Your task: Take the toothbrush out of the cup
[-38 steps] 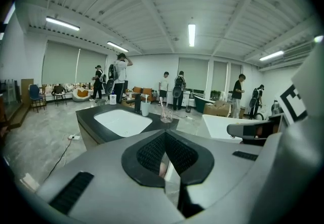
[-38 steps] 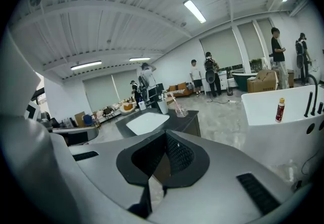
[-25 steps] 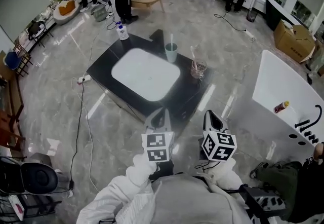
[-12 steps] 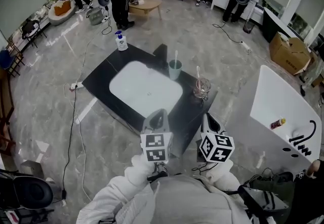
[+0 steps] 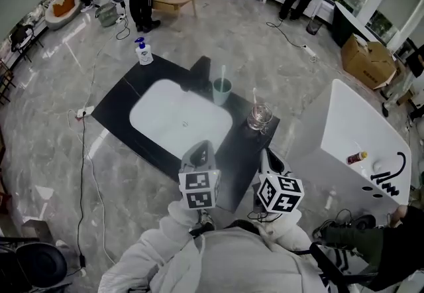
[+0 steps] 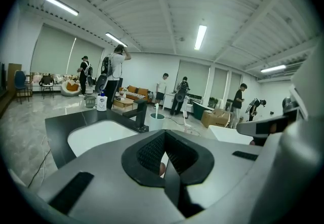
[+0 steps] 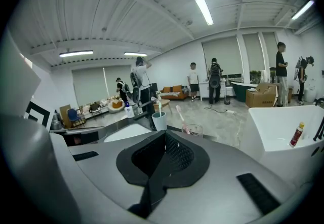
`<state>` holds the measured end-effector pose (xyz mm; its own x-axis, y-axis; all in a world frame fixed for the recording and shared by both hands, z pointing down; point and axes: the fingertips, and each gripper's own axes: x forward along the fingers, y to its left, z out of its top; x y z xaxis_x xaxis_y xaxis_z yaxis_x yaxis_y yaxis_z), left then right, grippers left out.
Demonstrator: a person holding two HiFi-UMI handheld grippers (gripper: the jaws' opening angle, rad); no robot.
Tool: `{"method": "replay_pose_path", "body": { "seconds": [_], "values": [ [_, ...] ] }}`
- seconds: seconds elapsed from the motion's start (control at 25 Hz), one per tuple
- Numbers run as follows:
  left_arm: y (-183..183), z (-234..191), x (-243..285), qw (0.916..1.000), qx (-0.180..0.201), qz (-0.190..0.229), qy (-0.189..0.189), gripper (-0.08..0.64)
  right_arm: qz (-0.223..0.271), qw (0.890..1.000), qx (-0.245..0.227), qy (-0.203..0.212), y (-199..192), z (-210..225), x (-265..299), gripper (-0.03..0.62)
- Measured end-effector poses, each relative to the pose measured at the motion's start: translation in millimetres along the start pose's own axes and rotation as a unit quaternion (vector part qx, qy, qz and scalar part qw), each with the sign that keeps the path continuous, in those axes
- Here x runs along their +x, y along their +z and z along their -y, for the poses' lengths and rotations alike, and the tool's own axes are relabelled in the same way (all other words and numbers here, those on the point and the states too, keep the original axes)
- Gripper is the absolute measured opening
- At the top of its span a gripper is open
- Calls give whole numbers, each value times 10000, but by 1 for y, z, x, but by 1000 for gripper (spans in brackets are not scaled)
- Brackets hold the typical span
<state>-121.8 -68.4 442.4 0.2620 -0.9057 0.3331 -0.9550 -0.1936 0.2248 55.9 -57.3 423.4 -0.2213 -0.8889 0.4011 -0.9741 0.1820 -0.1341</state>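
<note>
White toothbrush [image 5: 222,75] stands upright in pale teal cup [image 5: 222,92] on black countertop [image 5: 244,147], at far edge of white rectangular basin [image 5: 179,119], beside black faucet [image 5: 201,73]. Pink toothbrush [image 5: 255,98] leans in clear glass cup [image 5: 260,117] further right. Left gripper [image 5: 201,148] and right gripper [image 5: 269,156] over near edge of countertop, well apart from cups. Jaws of both pressed together, nothing between.

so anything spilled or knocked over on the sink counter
Nothing stands out. The green cup with its white toothbrush and the clear glass with its pink toothbrush stand upright; the soap bottle too. No spill shows.
</note>
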Motion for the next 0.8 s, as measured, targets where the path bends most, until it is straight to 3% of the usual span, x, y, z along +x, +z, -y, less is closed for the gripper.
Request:
{"method": "replay_pose_path", "body": {
  "seconds": [0.28,0.8],
  "values": [
    [-22,-3,9,9994,-171,-283,43,-2,-171,9998,82,-116,-5,17,9,23],
    [6,-22,25,9980,-385,-36,500,-2,-228,9988,-156,408,18,4,45,23]
  ]
}}
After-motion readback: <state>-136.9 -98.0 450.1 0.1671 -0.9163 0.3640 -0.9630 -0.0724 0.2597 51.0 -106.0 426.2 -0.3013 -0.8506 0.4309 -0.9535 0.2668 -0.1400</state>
